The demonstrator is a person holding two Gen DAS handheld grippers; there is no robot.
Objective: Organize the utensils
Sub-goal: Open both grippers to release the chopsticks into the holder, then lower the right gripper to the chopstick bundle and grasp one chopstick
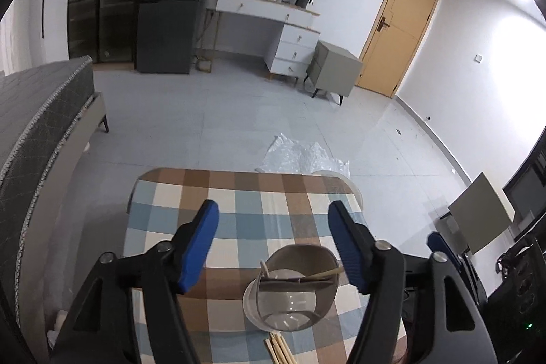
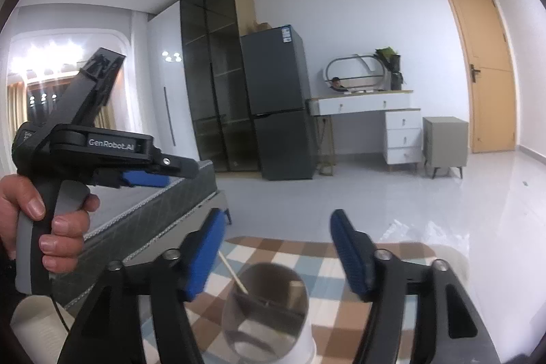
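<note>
A bundle of wooden chopsticks (image 1: 278, 348) lies at the near edge of the checked table (image 1: 191, 193), just in front of a clear utensil holder (image 1: 290, 289) with a taupe back wall and a divider across its mouth. Two chopsticks (image 1: 320, 275) already rest inside it, one leaning out to the right over the rim, the other poking up at the left.

The left gripper (image 1: 273, 244) hangs above the holder with its blue jaws released and nothing between them. The right gripper (image 2: 276, 258) hovers over the same holder (image 2: 266, 312), jaws likewise spread and empty; from its camera a single stick (image 2: 233, 275) slants out of the left side of the cup. A hand (image 2: 44, 227) grips the handle of the left gripper at the edge of that view.

The step in hand appears to be fetching the next sticks from the near bundle. It would go best with one gripper dropping low, jaws straddling the bundle across its length and closing near the middle so the sticks do not pivot, then lifting them upright and lowering them tip-first into a free compartment beside the divider. The holder looks light and could tip if nudged at the rim.

Beyond the table lie crumpled plastic wrap (image 1: 303, 156) on the tiled floor, a bed (image 1: 37, 125) to the left, and a dresser (image 1: 273, 19), fridge (image 2: 279, 104) and door (image 1: 399, 23) along the far wall.
</note>
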